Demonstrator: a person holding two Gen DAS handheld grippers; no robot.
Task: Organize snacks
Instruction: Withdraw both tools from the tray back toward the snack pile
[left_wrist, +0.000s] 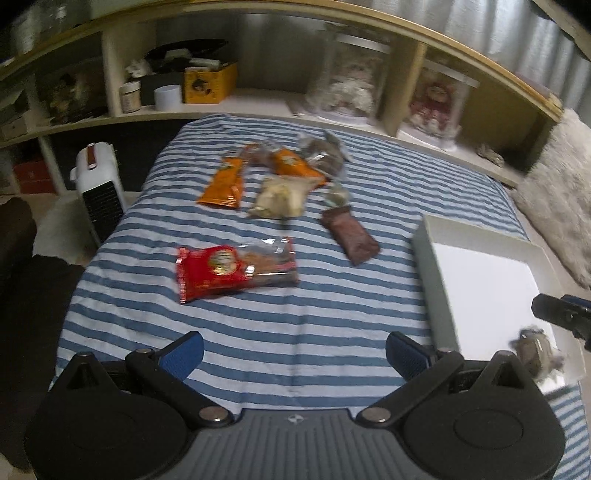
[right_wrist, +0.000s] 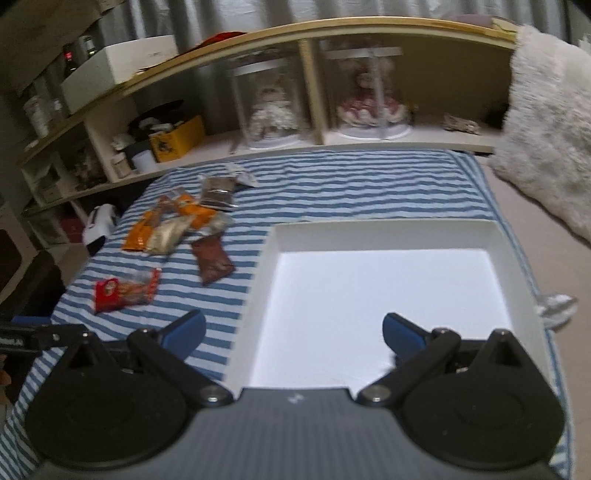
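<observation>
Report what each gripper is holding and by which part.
Nothing is held. The left gripper and the right gripper are both open with nothing between their fingers.

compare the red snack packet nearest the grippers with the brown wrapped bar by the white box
The red snack packet is wide, glossy, partly clear and lies crosswise; the brown wrapped bar is narrower, plain dark and lies diagonally, closer to the white box. Both lie flat on the striped blue-and-white cloth, outside the box.

Far ahead of the hand-held gripper stands a shelf unit (right_wrist: 314, 144) holding two dolls in clear cases (right_wrist: 271, 107) and a yellow box (left_wrist: 208, 83) — a white heater (left_wrist: 99, 188) stands left, a fluffy white rug (right_wrist: 546, 136) lies right.
</observation>
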